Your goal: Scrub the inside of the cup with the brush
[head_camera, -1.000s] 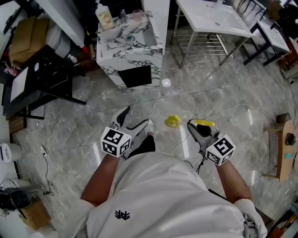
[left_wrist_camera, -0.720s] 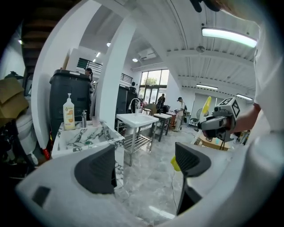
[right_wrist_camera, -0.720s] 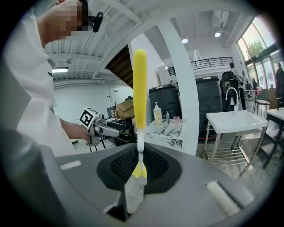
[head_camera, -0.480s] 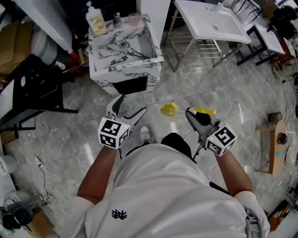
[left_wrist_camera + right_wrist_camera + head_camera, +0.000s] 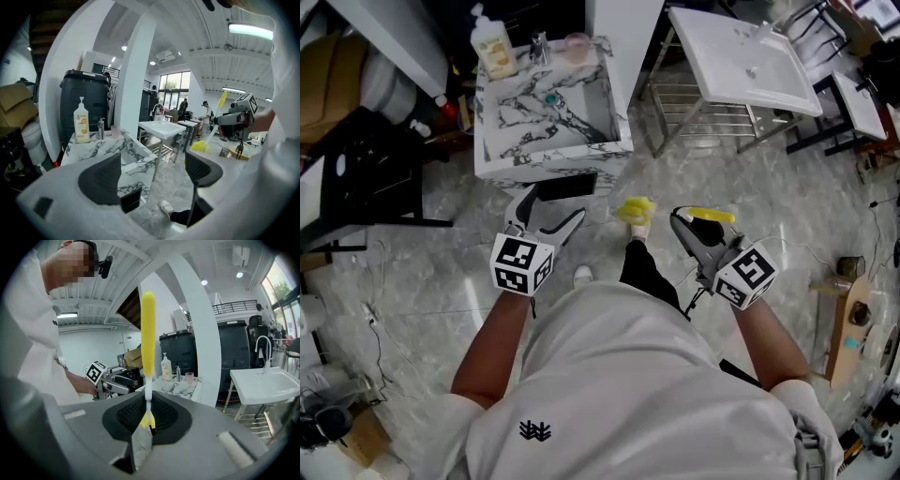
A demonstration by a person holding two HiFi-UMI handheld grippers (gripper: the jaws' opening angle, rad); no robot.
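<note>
A pink cup (image 5: pixel 577 42) stands on the back edge of the marble washstand (image 5: pixel 502 159), next to a small faucet; it also shows in the left gripper view (image 5: pixel 115 131) and the right gripper view (image 5: pixel 189 377). My right gripper (image 5: pixel 682 223) is shut on a yellow brush (image 5: pixel 635 209): the handle (image 5: pixel 148 329) rises upright from between its jaws (image 5: pixel 147 420). My left gripper (image 5: pixel 555 206) hangs in front of the washstand, jaws wide open with nothing between them (image 5: pixel 152 173). Both grippers are well short of the cup.
A soap bottle (image 5: pixel 492 42) stands at the washstand's back left. A white basin on a metal frame (image 5: pixel 750 61) is to the right. Black furniture (image 5: pixel 366 178) stands at the left. The person's foot (image 5: pixel 637 230) is on the marble floor between the grippers.
The person has stepped forward; the washstand now lies just ahead of the left gripper. Both grippers moved with the body, and the brush stays held in the right one.
</note>
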